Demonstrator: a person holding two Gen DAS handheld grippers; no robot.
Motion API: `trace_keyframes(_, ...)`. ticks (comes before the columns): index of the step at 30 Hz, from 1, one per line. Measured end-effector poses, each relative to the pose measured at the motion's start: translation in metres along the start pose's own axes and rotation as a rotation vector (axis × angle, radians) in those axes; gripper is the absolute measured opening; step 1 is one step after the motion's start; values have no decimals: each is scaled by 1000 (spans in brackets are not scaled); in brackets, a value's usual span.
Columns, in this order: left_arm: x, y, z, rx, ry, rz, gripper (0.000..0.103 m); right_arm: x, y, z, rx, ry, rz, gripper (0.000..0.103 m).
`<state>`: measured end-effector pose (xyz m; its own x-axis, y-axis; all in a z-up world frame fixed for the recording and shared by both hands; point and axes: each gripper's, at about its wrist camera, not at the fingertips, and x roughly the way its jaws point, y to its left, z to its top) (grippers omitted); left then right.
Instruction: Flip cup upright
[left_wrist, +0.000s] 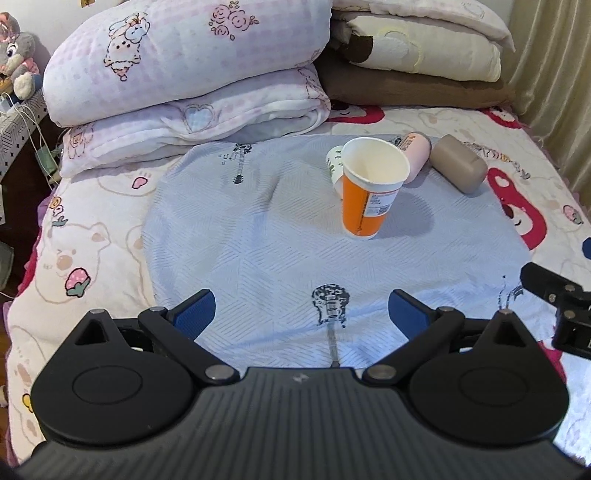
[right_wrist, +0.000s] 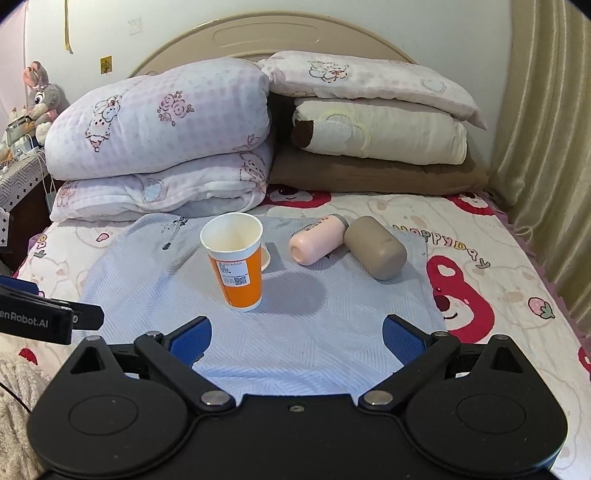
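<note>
Standing upright, orange cup (left_wrist: 369, 192) half-hiding white cup (left_wrist: 334, 166), both jaws spread.

We see 1 orange paper cup (right_wrist: 236, 264) standing upright, mouth up, on a pale blue cloth (right_wrist: 306, 332) spread over the bed. Our right gripper (right_wrist: 297, 341) hangs wide open before it, while 2 bottles, pink (right_wrist: 316, 240) and taupe (right_wrist: 375, 247), lie beyond.

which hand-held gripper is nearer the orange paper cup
Right, though only slightly. The right hand-held gripper sits open just short of the orange paper cup; the left hand-held gripper is open, farther back and to the cup's left.
</note>
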<state>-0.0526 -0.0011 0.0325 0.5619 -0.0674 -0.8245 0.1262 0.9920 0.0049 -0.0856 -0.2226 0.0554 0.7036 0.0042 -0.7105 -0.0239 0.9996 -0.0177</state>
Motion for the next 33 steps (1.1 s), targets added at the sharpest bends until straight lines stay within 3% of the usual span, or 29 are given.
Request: trace_keyframes(33, 2, 19, -2, -61, 58, 49, 102, -3, -8, -3, 43, 27, -32, 101)
